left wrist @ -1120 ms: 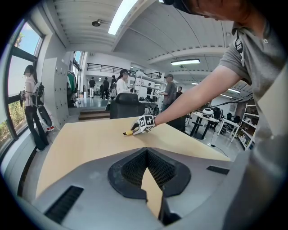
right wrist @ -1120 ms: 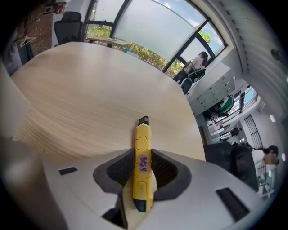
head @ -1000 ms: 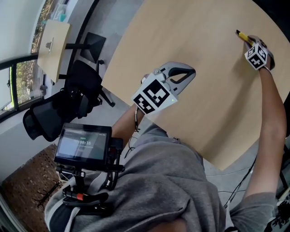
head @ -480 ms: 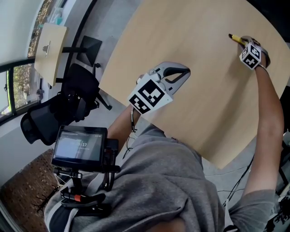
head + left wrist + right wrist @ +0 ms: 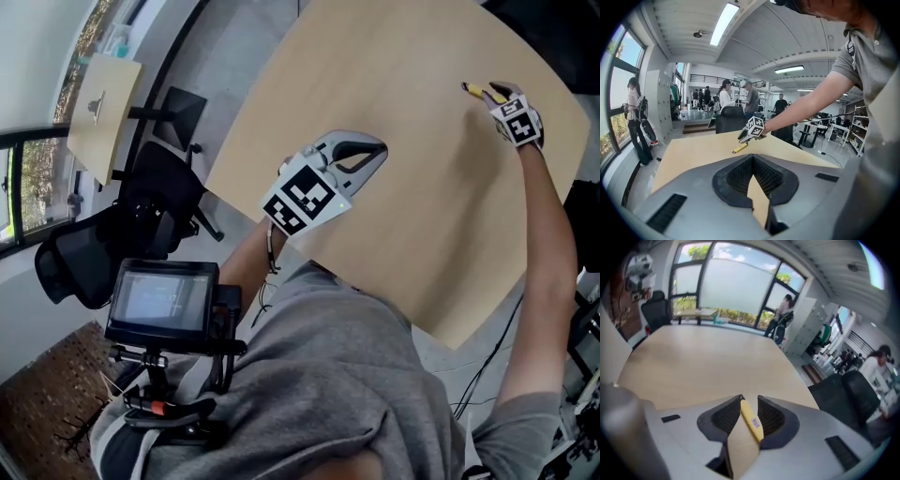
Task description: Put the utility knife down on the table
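You are working over a broad, pale wooden table with a rounded edge (image 5: 412, 216), which is filling most of the head view. Black office chairs (image 5: 141, 216) are standing on the grey floor off its left side, and a small dark screen on a chest mount (image 5: 161, 302) is sitting just below them in that view. Your left gripper (image 5: 753, 158), grey with a black-and-white marker cube, is hanging over the table's near edge, close to your body. Its two jaws are meeting at their tips with nothing between them, and only bare tabletop is showing through the wedge behind the tips. Your right arm is stretching out to the far side of the table, well apart from the left gripper, and the right gripper (image 5: 749, 398) is pointing low across the wood toward the windows. Its jaws are standing a little apart, and the slim yellow utility knife (image 5: 753, 420) is lying slantwise in the gap. The knife's far end is touching the tip of the jaw at that view's left and its nearer part is resting against the other jaw's pad. A sliver of table is showing beside it at the tips, so the jaws are not pinching it. In the left gripper view the knife is lying flat on the tabletop, its front part sticking out past the right gripper's tips
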The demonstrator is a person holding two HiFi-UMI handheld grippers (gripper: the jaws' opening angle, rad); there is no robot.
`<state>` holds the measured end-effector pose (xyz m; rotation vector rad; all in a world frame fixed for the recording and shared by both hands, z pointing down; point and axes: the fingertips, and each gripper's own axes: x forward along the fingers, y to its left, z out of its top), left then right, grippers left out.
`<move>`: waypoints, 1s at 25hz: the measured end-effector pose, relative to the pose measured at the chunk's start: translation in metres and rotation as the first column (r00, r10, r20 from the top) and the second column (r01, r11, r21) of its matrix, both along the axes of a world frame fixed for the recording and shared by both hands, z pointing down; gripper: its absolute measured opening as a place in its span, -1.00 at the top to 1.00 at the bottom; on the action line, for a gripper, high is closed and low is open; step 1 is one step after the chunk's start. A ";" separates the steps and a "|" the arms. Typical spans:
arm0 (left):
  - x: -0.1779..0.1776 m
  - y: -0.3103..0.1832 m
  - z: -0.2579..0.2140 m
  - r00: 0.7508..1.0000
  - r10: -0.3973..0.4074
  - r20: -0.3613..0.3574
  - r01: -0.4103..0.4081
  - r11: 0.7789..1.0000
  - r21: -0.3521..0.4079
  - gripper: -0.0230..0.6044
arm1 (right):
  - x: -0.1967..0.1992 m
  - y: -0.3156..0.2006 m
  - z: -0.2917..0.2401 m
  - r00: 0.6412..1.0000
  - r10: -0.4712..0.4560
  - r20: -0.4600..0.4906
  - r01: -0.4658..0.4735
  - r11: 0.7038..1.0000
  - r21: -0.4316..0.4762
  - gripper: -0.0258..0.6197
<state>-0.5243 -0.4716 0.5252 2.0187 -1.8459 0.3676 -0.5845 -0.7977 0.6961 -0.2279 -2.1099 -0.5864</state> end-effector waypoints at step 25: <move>0.015 0.132 -0.076 0.998 -0.016 0.059 0.004 0.981 0.194 0.91 | 0.242 0.290 -0.345 0.490 0.592 0.640 0.054 0.712 -0.700 0.80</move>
